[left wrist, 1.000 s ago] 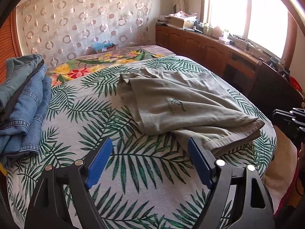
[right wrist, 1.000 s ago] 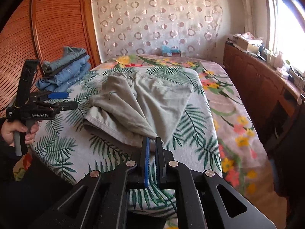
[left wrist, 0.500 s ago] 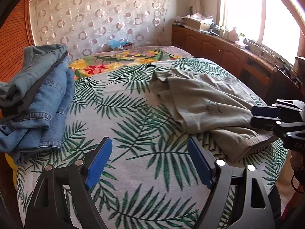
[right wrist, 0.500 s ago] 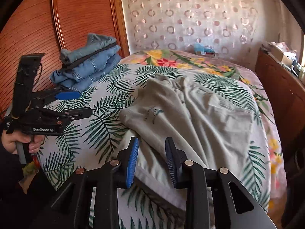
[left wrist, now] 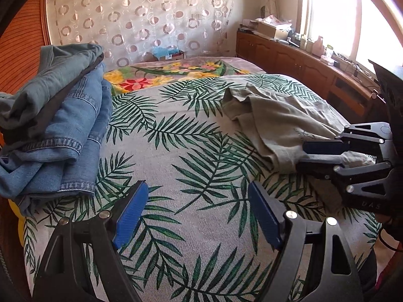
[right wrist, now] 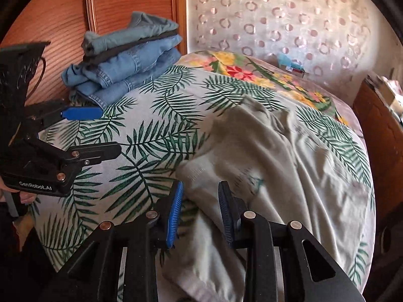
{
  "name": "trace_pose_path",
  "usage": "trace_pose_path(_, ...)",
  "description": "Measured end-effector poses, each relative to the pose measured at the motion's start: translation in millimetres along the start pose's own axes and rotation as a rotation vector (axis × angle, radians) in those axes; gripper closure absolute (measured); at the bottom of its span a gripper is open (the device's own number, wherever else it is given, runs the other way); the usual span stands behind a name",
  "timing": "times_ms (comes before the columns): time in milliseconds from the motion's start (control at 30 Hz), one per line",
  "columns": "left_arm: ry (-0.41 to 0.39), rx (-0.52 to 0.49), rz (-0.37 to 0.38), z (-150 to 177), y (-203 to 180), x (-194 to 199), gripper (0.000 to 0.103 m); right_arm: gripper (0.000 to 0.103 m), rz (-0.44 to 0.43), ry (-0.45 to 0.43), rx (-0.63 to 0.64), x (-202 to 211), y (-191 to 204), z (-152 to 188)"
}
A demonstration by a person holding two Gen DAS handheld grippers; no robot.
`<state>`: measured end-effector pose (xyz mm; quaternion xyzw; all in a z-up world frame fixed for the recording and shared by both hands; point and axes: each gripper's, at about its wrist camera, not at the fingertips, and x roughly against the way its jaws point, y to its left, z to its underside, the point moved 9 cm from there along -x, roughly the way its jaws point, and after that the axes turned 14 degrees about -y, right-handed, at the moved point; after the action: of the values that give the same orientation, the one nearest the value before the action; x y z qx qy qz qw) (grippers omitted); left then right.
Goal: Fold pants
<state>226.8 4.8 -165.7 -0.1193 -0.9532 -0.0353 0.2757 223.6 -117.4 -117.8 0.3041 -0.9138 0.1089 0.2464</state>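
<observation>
Light khaki pants lie crumpled on the palm-leaf bedspread, on its right side. In the right wrist view the pants fill the middle and hang over the near bed edge. My right gripper is open, its blue pads straddling the near edge of the pants; it also shows in the left wrist view. My left gripper is open and empty above bare bedspread, left of the pants; it also shows in the right wrist view.
A stack of folded blue jeans sits at the bed's left edge, against a wooden wardrobe. A floral blanket covers the far end. A wooden cabinet with clutter runs under the window at right.
My right gripper, shut on the pants' edge a second ago, has opened and swung left. My left gripper has moved left, away from the pants towards the jeans stack.
</observation>
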Motion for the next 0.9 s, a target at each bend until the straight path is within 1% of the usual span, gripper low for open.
trace_pose_path(133,0.005,-0.009,-0.004,-1.1,3.8,-5.1,0.021,0.073,0.004,0.027,0.011,-19.5,0.5,0.2)
trace_pose_path(233,0.004,-0.012,-0.005,-2.8,5.6,-4.8,0.021,0.073,-0.01,0.037,0.031,-24.7,3.9,1.3)
trace_pose_path(400,0.005,-0.013,-0.005,-4.0,5.7,-5.7,0.021,0.074,-0.002,0.071,0.092,-34.6,8.8,6.8)
trace_pose_path(433,0.006,-0.014,-0.005,-4.5,4.8,-5.9,0.021,0.08,-0.003,0.069,0.099,-34.5,8.4,6.9)
trace_pose_path(467,0.006,-0.015,-0.003,-4.9,3.9,-6.3,0.021,0.096,-0.002,0.068,0.1,-32.8,7.1,5.9)
trace_pose_path(500,0.006,-0.016,0.001,-5.6,2.1,-6.8,0.021,0.098,-0.004,0.064,0.096,-30.8,5.1,4.3)
trace_pose_path(667,0.007,-0.031,0.027,-11.4,-12.6,-10.9,0.021,0.099,0.022,-0.01,0.038,-11.7,-21.1,-16.4)
trace_pose_path(767,0.006,-0.043,0.054,-17.9,-29.1,-15.2,0.021,0.099,0.052,-0.044,-0.003,0.9,-47.4,-26.3)
trace_pose_path(900,0.003,-0.058,0.106,-27.7,-57.1,-20.2,0.021,0.099,0.114,-0.074,-0.04,17.9,-86.6,-32.5)
